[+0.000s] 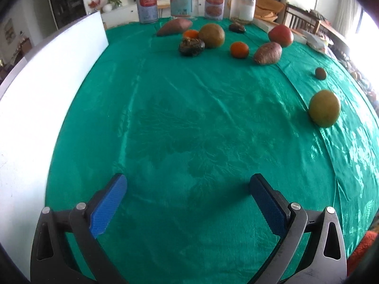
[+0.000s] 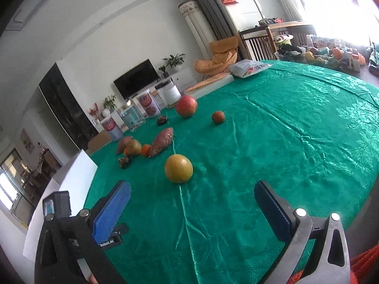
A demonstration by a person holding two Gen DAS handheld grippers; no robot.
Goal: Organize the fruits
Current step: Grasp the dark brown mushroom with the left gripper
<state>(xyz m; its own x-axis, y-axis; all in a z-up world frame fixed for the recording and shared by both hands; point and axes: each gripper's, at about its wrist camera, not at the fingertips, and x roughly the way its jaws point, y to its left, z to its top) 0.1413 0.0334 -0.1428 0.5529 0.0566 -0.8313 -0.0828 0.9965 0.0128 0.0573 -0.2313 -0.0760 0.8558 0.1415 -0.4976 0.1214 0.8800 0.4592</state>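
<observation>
Fruits and roots lie on a green tablecloth [image 1: 189, 123]. A yellow-green round fruit [image 1: 324, 108] sits at the right; it also shows in the right wrist view [image 2: 178, 168], just ahead of my open, empty right gripper [image 2: 191, 195]. Far back lie a second yellow-green fruit [image 1: 211, 35], two small oranges [image 1: 239, 49], two sweet potatoes [image 1: 268, 53], a red apple [image 1: 281, 35], two dark lumps [image 1: 191, 46] and a small brown fruit [image 1: 320, 73]. My left gripper [image 1: 188, 185] is open and empty over bare cloth.
A white board [image 1: 35, 108] runs along the table's left edge. Cans and jars [image 1: 182, 3] stand along the far edge. A white bag [image 2: 248, 67] lies at the far right corner. The left gripper's body [image 2: 59, 213] shows at lower left in the right wrist view.
</observation>
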